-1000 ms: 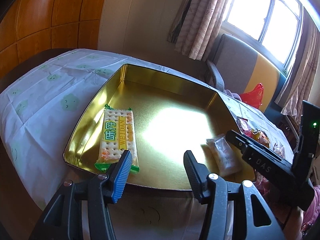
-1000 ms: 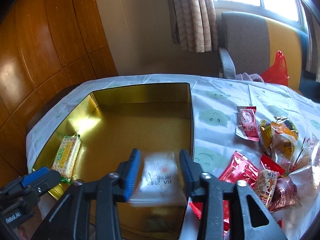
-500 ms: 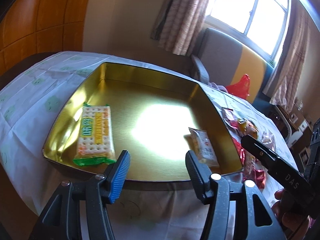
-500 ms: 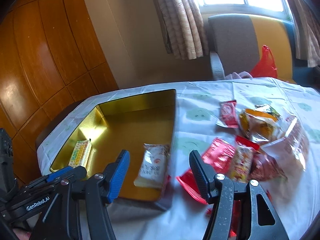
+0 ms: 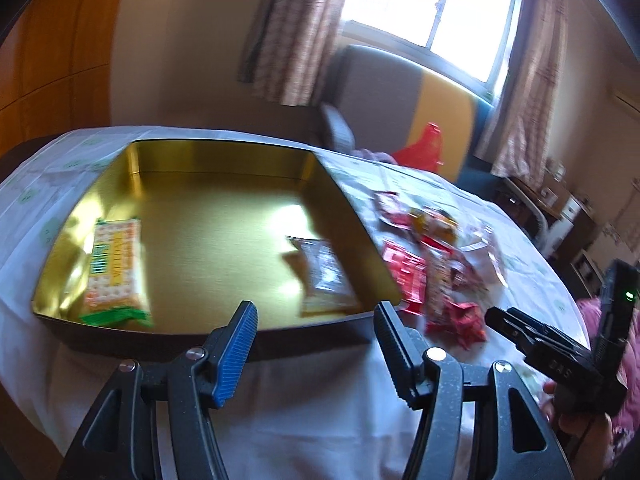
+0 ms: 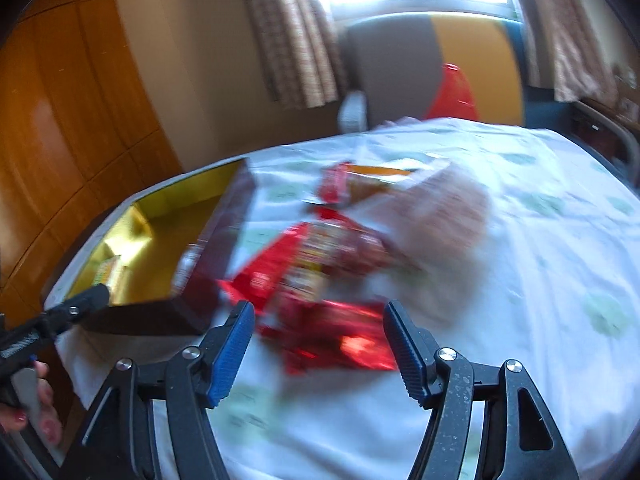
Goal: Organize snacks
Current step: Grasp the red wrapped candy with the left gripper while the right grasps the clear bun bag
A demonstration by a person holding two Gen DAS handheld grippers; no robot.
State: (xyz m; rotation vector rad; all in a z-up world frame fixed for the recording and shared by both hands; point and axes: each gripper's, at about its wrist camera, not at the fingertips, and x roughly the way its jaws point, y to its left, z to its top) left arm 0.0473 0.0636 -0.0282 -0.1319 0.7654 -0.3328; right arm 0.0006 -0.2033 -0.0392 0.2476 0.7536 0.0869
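A gold tin box (image 5: 224,168) sits on the white tablecloth. In it lie a green and white cracker pack (image 5: 114,266) at the left and a clear wrapped snack (image 5: 326,280) at the right. A blurred pile of red and orange snack packets (image 6: 332,256) lies to the right of the box; it also shows in the left wrist view (image 5: 432,268). My left gripper (image 5: 314,320) is open and empty at the box's near edge. My right gripper (image 6: 318,324) is open and empty just before the pile.
The box (image 6: 160,232) is at the left in the right wrist view. A grey and yellow chair (image 5: 404,100) with a red bag (image 5: 424,148) stands behind the table. The table's front edge is close below both grippers.
The right gripper let go of the clear snack in the box, opened, and swung right to face the packet pile. The left gripper drew back and turned right.
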